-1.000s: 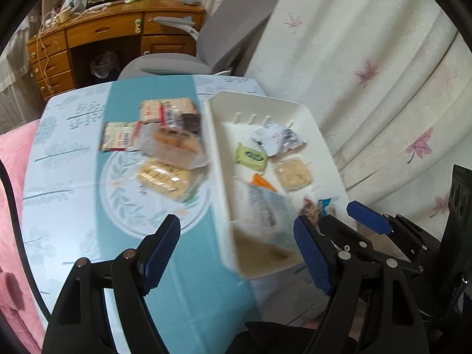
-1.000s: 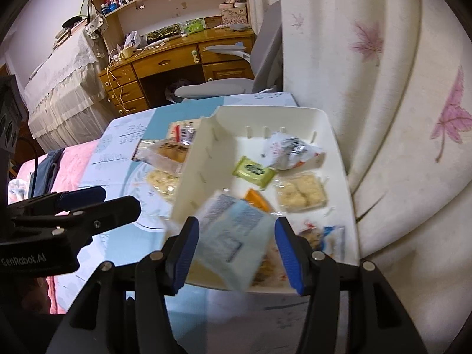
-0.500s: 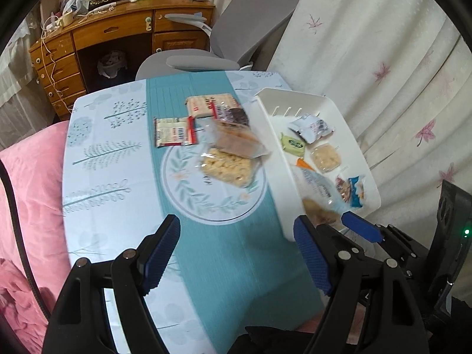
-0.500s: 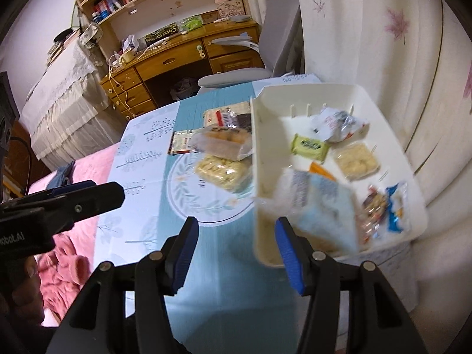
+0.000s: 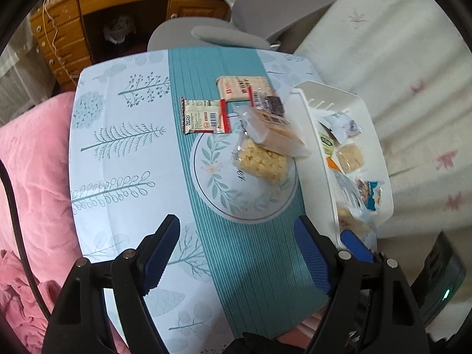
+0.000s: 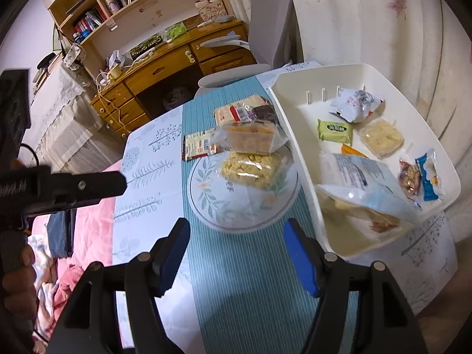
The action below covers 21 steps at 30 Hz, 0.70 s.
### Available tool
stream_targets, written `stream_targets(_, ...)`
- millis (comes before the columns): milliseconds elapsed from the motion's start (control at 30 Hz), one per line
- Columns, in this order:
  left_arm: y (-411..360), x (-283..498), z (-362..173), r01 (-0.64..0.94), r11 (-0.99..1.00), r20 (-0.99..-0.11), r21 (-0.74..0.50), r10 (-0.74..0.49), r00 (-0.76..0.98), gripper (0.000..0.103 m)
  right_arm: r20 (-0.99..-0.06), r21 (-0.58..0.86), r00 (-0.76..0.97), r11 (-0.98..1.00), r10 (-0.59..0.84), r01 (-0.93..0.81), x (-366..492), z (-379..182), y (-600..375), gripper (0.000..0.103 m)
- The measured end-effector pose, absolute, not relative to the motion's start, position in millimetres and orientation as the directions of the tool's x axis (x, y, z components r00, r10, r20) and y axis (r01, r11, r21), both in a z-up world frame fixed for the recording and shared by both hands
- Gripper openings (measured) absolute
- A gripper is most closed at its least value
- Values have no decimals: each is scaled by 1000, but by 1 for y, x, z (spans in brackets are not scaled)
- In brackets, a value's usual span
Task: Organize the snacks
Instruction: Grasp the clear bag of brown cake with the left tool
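A white tray [image 6: 298, 147] at the table's right edge holds several snack packs, with a large pale blue bag [image 6: 362, 183] at its near end; the tray also shows in the left wrist view [image 5: 380, 159]. Left of it lie a yellow puffed-snack pack [image 6: 250, 168], a clear pack of orange biscuits [image 6: 250, 138], a red-and-white packet [image 5: 205, 115] and a beige pack [image 5: 242, 87]. My left gripper [image 5: 236, 253] and right gripper [image 6: 236, 253] are open and empty, above the near part of the table.
The table has a teal and white leaf-print cloth [image 5: 124, 153]. A grey office chair [image 5: 236, 32] and a wooden desk [image 6: 165, 67] stand behind it. Pink bedding [image 5: 32, 183] lies left. A curtain [image 6: 368, 20] hangs right of the tray.
The pale blue bag has left my right gripper and now lies in the tray. Both grippers have drawn back and to the left, away from the tray.
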<state>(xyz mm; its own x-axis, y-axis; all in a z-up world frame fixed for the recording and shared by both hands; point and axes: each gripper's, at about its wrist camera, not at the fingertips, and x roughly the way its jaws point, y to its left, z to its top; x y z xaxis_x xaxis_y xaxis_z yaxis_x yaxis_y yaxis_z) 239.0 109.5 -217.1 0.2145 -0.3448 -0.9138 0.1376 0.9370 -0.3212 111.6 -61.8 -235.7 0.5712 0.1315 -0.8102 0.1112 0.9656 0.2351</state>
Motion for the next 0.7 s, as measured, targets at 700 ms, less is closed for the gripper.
stream_targets(700,53,381,-304,10,882,-882,-471,-470,-13,79,-792,118,611,986,22,118,192,-303,-32,74)
